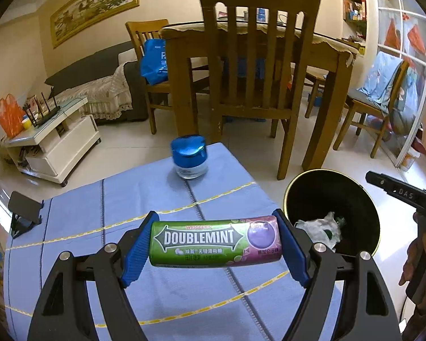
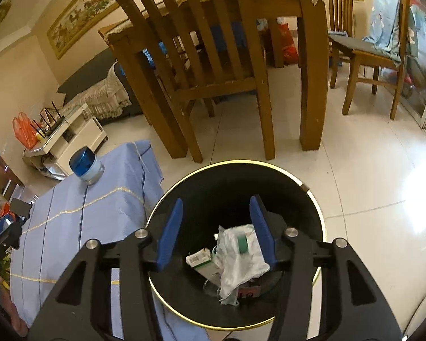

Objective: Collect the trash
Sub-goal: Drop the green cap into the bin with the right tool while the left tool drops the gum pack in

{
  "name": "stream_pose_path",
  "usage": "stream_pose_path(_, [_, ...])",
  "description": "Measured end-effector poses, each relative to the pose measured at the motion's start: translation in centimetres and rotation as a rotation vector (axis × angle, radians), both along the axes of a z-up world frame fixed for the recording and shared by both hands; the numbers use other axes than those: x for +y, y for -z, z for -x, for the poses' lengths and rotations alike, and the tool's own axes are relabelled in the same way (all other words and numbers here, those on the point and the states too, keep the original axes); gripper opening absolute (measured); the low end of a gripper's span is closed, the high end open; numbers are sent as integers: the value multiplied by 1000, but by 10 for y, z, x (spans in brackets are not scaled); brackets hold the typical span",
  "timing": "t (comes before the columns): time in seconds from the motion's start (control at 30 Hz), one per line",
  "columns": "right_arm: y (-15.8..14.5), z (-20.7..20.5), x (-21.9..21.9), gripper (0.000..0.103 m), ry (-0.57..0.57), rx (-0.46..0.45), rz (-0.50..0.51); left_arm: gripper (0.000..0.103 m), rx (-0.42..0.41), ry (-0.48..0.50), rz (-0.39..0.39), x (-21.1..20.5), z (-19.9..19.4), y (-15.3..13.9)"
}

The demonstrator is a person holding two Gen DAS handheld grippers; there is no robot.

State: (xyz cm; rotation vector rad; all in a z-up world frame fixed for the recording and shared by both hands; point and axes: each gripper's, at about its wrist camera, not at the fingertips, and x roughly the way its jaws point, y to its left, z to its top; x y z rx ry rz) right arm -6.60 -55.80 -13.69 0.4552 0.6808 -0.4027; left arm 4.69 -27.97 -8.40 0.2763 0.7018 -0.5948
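Crosswise, the Doublemint bottle (image 1: 215, 243) sits clamped between the left gripper's (image 1: 215, 247) pads.

I see a wooden dining table (image 1: 258, 38) with chairs on pale floor tiles (image 2: 369, 170); left of it a sofa (image 1: 99, 85) under a framed painting (image 1: 93, 5), glazed doors to its right

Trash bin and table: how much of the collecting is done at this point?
Done: the black bin already holds a crumpled plastic bag and a small carton; the right gripper is open and empty above it. In hand: the left gripper clamps a Doublemint gum canister over the blue tablecloth. Left: the blue-lidded jar stands on the cloth.
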Motion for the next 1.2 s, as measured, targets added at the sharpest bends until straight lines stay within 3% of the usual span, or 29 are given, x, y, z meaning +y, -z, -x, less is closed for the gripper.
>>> stream_pose_path(0.1, [-6, 13, -7, 50, 12, -32, 7, 78, 2, 24, -10, -15, 4, 1])
stream_pose_path(0.23, [-13, 51, -11, 61, 61, -91, -8, 78, 12, 67, -22, -41, 11, 4])
stream_pose_path(0.7, [-5, 179, -32, 66, 216, -164, -70, 78, 41, 229, -106, -151, 26, 29])
stream_pose_path(1.2, [5, 187, -40, 67, 229, -153, -89, 78, 62, 281, -148, -188, 27, 55])
